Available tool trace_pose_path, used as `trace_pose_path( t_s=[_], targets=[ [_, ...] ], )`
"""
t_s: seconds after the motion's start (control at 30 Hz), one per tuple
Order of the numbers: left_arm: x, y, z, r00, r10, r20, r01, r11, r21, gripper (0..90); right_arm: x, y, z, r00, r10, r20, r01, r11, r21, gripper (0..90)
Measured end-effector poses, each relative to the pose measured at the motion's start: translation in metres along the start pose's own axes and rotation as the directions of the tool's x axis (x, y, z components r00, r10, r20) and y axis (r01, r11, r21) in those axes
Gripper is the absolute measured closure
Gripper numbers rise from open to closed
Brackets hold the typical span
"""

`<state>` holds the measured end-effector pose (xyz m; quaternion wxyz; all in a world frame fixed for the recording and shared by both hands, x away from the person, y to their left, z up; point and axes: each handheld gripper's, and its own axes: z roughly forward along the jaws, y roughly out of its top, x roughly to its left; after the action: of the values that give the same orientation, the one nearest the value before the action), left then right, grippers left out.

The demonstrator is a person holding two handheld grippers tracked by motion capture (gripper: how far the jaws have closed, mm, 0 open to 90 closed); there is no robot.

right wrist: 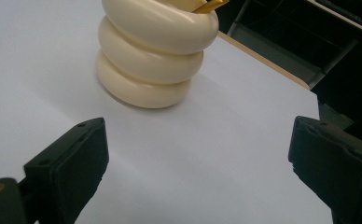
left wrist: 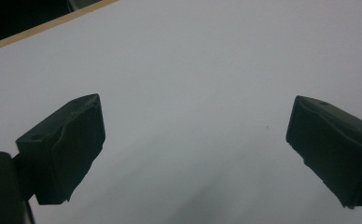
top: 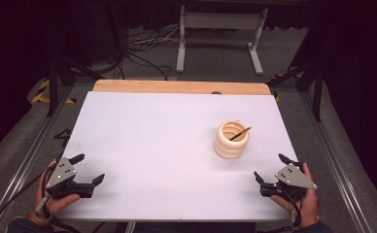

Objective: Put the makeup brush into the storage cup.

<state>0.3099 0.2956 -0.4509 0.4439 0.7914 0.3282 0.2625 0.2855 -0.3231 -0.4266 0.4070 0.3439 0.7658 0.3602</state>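
Observation:
A cream ribbed holder (top: 231, 140), shaped like stacked rings, stands on the white table top (top: 167, 145) at the right. A pencil (top: 240, 133) leans inside it, its tip poking over the rim. In the right gripper view the holder (right wrist: 153, 51) rises just beyond the jaws, with the pencil's yellow end (right wrist: 209, 5) at the top. My right gripper (top: 270, 169) rests near the front right corner, open, nothing between its jaws. My left gripper (top: 87, 169) sits at the front left, open and empty, over bare white surface (left wrist: 193, 84).
A wooden strip (top: 181, 87) edges the table's far side. Metal rails (top: 28, 150) run along both sides. Beyond the table stand a white frame (top: 220, 34) and loose cables (top: 143, 46) on the floor.

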Motion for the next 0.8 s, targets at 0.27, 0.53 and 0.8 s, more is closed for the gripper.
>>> trace_pose_path(
  t_s=[0.27,0.53,0.8],
  targets=[
    [-0.0005,0.0009,-0.003,0.9997,0.007,-0.022,-0.008,0.9997,-0.022,5.6,-0.0017,0.0011,-0.0007,1.0,-0.001,0.004,0.001,1.0,-0.01,5.5],
    [-0.0013,-0.0003,-0.0043,0.9997,0.017,-0.018,-0.018,0.9994,-0.03,5.6,0.0012,0.0037,-0.0007,0.9999,-0.013,0.006,0.013,1.0,-0.006,5.5],
    [-0.002,0.0008,-0.0031,0.9993,0.026,-0.026,-0.026,0.9994,-0.022,5.6,-0.0013,0.0013,-0.0006,1.0,-0.004,0.004,0.004,1.0,-0.007,5.5]
  ],
)
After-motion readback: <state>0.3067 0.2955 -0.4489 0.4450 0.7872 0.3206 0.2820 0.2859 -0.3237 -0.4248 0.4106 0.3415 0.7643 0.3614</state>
